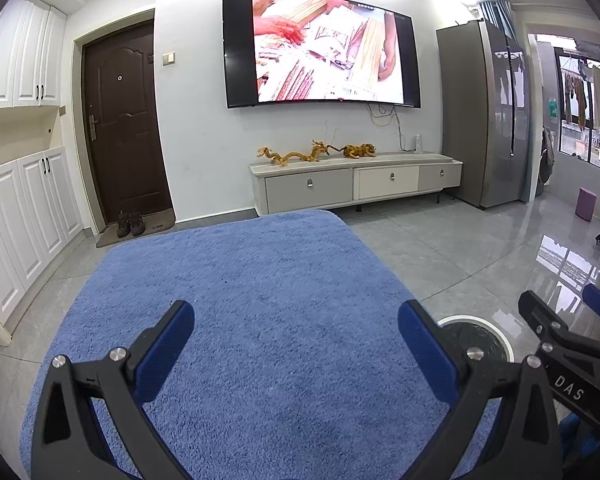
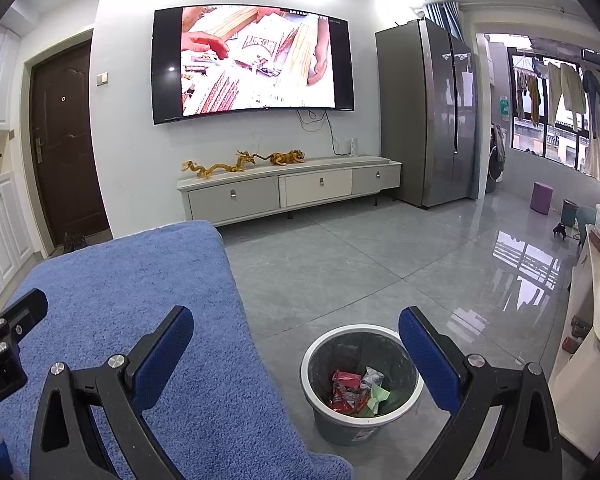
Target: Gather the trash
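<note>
Both your left gripper (image 1: 296, 344) and right gripper (image 2: 296, 344) gape wide, empty; wrappers (image 2: 356, 392) lie binned between right fingers; task looks finished, so withdraw

Blue fluffy cloth (image 2: 132, 300) at lower left, grey bin (image 2: 362, 368) with white rim, red, silver and green wrappers (image 2: 356, 392) inside, glossy grey floor tiles (image 2: 380, 264)

- I see the grey, white-rimmed trash bin (image 2: 362, 380) upright on the floor tiles, just beside the blue cloth.
- Crumpled red, silver and green wrappers (image 2: 356, 394) lie inside it.
</note>
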Demonstrator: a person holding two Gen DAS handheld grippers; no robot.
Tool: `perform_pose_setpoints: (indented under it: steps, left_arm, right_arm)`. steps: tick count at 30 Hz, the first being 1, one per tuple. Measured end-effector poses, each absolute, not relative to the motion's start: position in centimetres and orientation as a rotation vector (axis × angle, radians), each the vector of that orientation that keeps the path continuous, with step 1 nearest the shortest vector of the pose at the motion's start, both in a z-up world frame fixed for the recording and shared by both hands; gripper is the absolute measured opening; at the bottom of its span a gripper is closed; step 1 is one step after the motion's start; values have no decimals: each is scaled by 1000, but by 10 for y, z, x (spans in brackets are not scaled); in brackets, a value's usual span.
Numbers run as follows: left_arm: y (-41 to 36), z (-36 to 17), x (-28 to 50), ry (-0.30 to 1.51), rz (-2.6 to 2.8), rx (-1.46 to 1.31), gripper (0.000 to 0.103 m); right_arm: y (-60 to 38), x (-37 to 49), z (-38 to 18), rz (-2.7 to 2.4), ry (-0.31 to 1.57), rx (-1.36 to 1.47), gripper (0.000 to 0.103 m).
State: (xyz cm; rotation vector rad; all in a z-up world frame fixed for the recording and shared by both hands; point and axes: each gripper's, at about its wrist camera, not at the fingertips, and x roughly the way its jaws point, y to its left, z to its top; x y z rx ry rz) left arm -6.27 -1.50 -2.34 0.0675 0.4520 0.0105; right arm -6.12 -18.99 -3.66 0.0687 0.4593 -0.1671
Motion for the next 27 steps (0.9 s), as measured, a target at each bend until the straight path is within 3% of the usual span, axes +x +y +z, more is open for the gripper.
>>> perform_pose_setpoints:
  steps: [27]
  left_arm:
    - [-25, -25, -46, 475, -25, 35, 102]
  right_arm:
    - [-209, -45, -44, -236, 481, 96, 103]
